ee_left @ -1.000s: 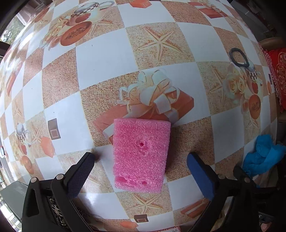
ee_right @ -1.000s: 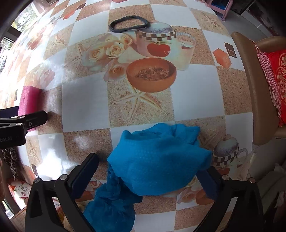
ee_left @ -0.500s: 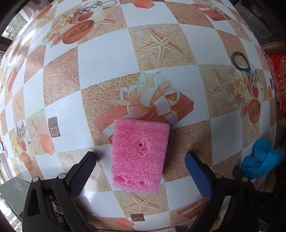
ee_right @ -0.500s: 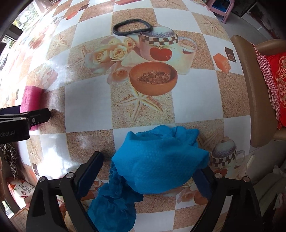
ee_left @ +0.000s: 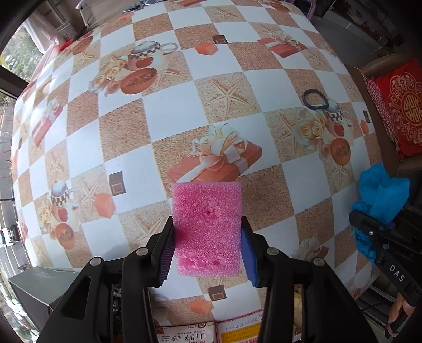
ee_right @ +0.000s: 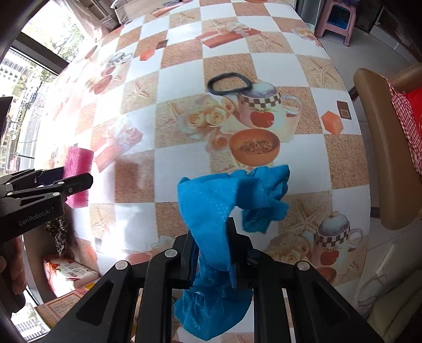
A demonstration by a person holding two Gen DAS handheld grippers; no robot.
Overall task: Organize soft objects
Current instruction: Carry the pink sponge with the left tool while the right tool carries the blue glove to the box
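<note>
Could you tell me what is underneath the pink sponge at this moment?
The pink sponge is clamped in the left tool, above the patterned tablecloth. White and sandy squares show around its edges; the patch directly beneath it is covered from view.

A table is covered by a checked tablecloth (ee_left: pixel 168 110) on which starfish, gift boxes, teapots, roses and bowls are printed. A black elastic loop (ee_right: pixel 229 83) is laid flat on the cloth, touching the lid of a printed teapot. Beside the table, at the right, a brown chair (ee_right: pixel 379 147) is seen, and a red cushion (ee_left: pixel 401 105) with a gold ornament is placed on it. A pink plastic stool (ee_right: pixel 337 18) is standing on the floor beyond the far table edge. Below the near edge, printed cartons (ee_left: pixel 237 329) and a dark box (ee_left: pixel 37 287) are visible.
</note>
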